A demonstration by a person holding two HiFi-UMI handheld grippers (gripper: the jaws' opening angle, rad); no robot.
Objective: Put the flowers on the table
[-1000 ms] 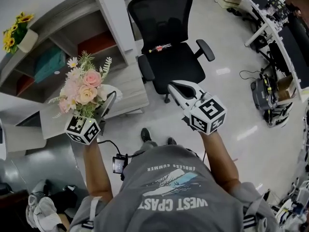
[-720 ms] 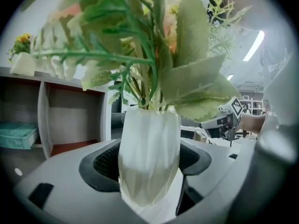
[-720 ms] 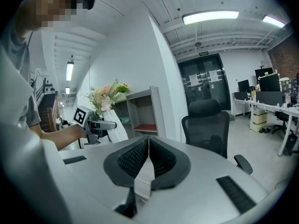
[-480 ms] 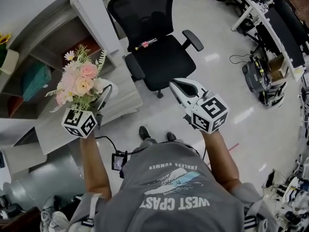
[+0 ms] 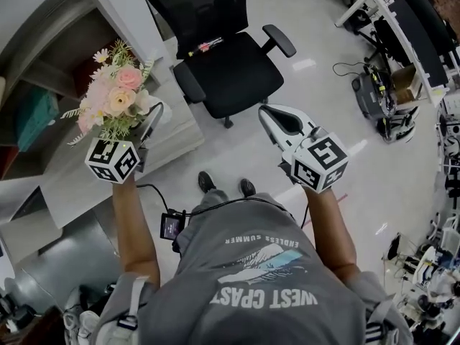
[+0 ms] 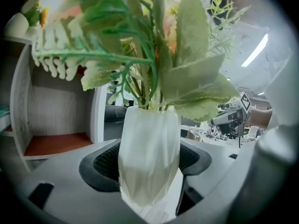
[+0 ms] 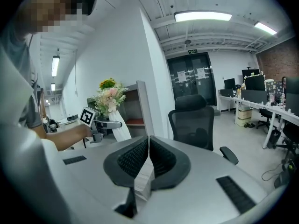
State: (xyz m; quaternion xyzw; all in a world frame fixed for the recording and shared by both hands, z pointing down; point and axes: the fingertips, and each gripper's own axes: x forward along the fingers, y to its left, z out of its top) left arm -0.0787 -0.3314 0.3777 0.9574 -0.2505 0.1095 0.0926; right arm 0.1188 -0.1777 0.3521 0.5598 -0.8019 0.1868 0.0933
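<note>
This is an open-plan office. A black swivel chair (image 5: 231, 67) stands at twelve o'clock, long desks (image 5: 413, 34) with equipment and cables at two o'clock, wall shelving (image 5: 50, 77) at ten, and strip lights (image 7: 202, 16) overhead.

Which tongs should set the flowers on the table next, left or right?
Left. The left tongs are shut on the white vase of flowers, right by the grey table. The right tongs are shut on nothing, out over the floor by the black chair.

Head cam overhead, R cam shares chair (image 5: 237, 70)
</note>
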